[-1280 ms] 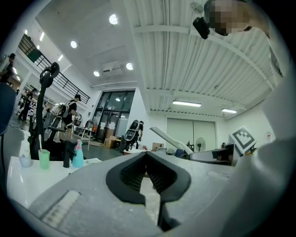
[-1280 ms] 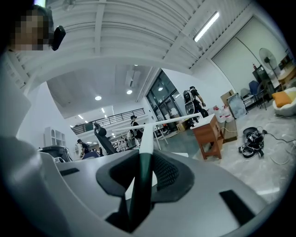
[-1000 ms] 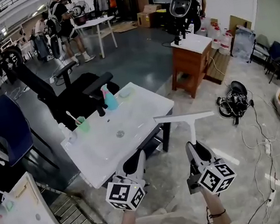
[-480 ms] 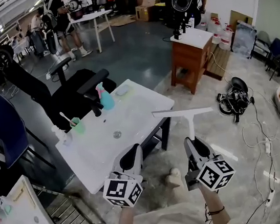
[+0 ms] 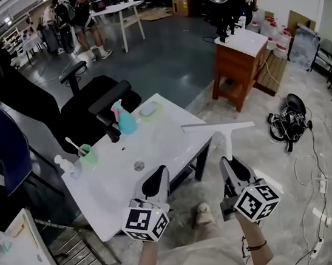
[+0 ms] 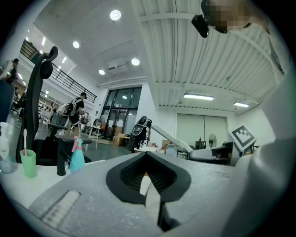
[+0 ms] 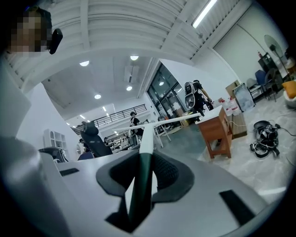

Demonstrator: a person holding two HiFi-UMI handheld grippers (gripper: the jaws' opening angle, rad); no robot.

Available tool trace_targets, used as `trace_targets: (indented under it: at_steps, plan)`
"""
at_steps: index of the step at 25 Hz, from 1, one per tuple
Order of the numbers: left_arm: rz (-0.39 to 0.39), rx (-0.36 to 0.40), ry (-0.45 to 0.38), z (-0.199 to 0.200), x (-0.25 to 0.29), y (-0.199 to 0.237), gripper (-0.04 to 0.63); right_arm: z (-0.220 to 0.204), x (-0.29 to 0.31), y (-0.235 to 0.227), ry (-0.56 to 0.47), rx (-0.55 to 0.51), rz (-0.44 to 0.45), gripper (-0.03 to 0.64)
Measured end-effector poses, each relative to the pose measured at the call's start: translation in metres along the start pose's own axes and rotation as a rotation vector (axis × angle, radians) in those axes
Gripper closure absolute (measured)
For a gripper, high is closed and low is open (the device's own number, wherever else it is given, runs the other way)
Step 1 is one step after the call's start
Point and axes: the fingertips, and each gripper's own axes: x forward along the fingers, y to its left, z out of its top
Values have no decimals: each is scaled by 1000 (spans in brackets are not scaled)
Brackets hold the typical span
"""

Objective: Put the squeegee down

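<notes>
No text or label can be read.

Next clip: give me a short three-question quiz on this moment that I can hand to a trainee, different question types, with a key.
1. Fill in: on the white sink top, the teal thing standing beside the black faucet is a ____.
2. Multiple choice: what do the right tongs grip? A nothing. B the handle of the squeegee. C the squeegee's blade.
3. True or false: the squeegee already lies flat on the sink top.

Key
1. spray bottle
2. B
3. False: the right tongs hold it up by the handle, with the blade out ahead.
</notes>
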Motion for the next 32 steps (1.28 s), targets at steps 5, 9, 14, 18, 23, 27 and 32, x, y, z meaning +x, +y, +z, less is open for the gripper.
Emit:
trace_targets:
  at_steps: [5, 9, 14, 18, 23, 27, 32]
  plan:
    - [33, -21, 14, -3, 46, 15, 574, 8, 46, -25, 52, -2, 27, 522]
    - [61, -37, 24, -2, 79, 24, 574, 19, 80, -39, 84, -8, 57, 522]
    - [100, -61, 30, -5, 114, 37, 573, 28, 118, -56, 120, -13, 96, 522]
    - [149, -83, 41, -11, 135, 52, 574, 31, 151, -67, 151, -9, 136, 522]
    - [220, -108, 57, -20, 157, 76, 573, 26, 193, -77, 207, -23, 187, 522]
    - [270, -132, 56, -29, 174, 93, 572, 17, 224, -83, 273, -28, 227, 522]
    - [316, -169, 55, -41, 188, 111, 574, 5, 258, -89, 328, -60, 263, 522]
